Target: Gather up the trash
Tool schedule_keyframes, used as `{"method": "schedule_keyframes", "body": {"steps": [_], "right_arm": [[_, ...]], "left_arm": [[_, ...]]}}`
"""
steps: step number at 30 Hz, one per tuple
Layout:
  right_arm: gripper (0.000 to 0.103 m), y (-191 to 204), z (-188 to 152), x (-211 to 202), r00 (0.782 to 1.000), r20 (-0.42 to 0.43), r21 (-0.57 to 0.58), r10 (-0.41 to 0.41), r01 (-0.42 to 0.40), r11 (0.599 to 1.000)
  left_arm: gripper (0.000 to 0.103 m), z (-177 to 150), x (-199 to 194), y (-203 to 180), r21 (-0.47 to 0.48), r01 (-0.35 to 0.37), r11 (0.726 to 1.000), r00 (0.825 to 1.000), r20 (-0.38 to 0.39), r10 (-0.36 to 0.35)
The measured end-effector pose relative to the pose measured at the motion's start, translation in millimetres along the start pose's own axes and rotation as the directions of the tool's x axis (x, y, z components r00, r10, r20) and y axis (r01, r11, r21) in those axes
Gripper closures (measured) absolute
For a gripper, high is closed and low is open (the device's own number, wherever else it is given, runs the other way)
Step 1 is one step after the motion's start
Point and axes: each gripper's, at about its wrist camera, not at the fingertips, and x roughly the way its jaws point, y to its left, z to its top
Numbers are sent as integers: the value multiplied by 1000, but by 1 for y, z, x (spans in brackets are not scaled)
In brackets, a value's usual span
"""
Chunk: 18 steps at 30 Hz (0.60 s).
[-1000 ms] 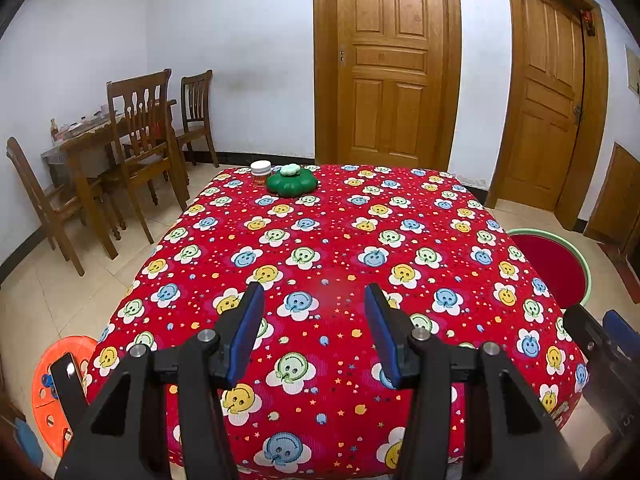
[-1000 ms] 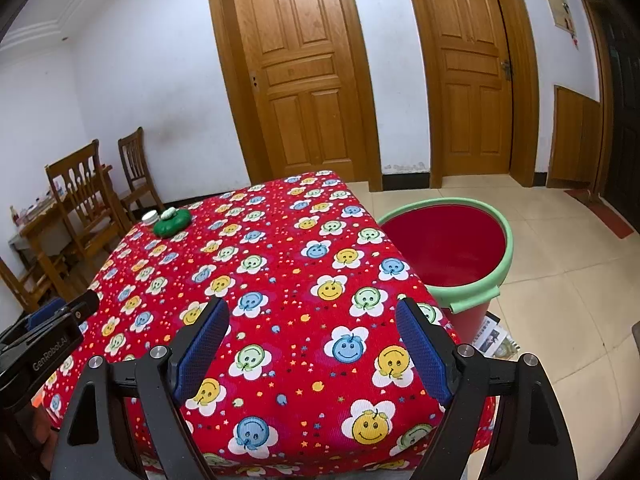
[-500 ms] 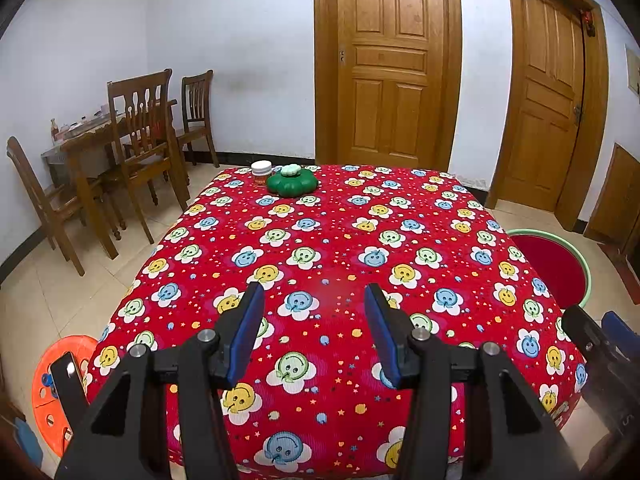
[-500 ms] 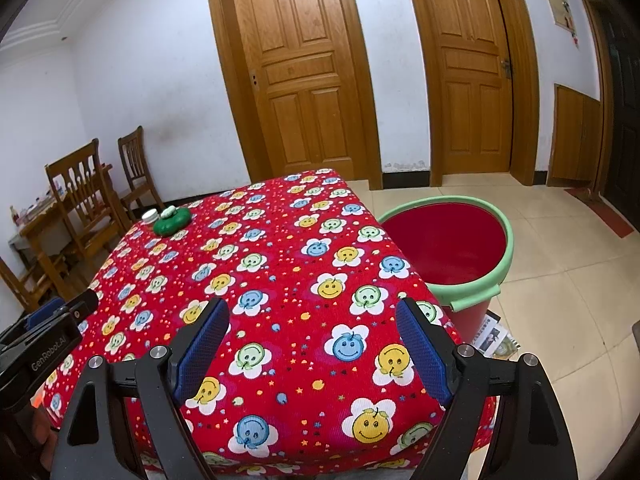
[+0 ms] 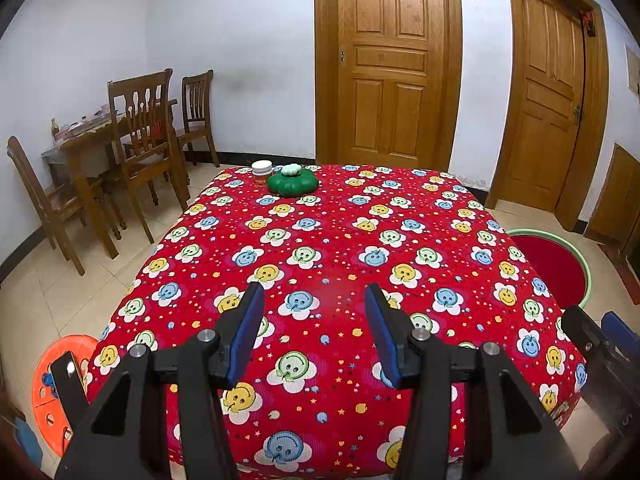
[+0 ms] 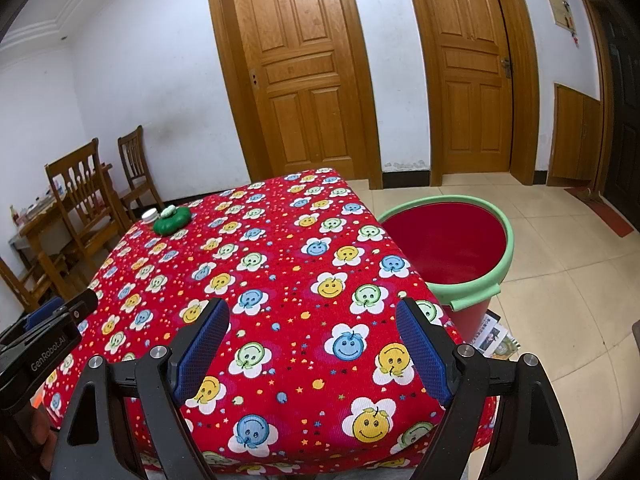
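A red bucket point(image 6: 448, 248) with a green rim stands on the floor at the table's right side, also seen as the bucket point(image 5: 554, 264) in the left wrist view. The table point(image 5: 340, 240) wears a red cloth printed with smiley flowers. At its far left corner sit a green flower-shaped box point(image 5: 293, 182) with a pale lid and a small white-capped jar point(image 5: 261, 172); the box point(image 6: 172, 220) shows in the right wrist view too. My left gripper point(image 5: 314, 300) hangs open over the near edge, nothing between its fingers. My right gripper point(image 6: 312, 316) stands wide open, empty, over the near right corner.
Wooden chairs point(image 5: 144, 148) and a cluttered wooden table point(image 5: 80, 136) stand at the far left. An orange stool point(image 5: 60, 380) sits low at the near left. Two wooden doors point(image 5: 392, 64) close the back wall. Papers point(image 6: 492, 338) lie on the tiled floor beside the bucket.
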Motion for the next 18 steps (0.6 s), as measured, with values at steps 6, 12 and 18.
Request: {"method": "schedule_keyframes", "body": {"steps": [6, 12, 18], "right_arm": [[17, 0, -3, 0, 1000, -2, 0, 0, 0, 1000], [17, 0, -3, 0, 1000, -2, 0, 0, 0, 1000], [17, 0, -2, 0, 1000, -3, 0, 0, 0, 1000]], "left_arm": [[51, 0, 0, 0, -1, 0, 1000, 1000, 0, 0], [51, 0, 0, 0, 0, 0, 1000, 1000, 0, 0], [51, 0, 0, 0, 0, 0, 1000, 1000, -1, 0]]}}
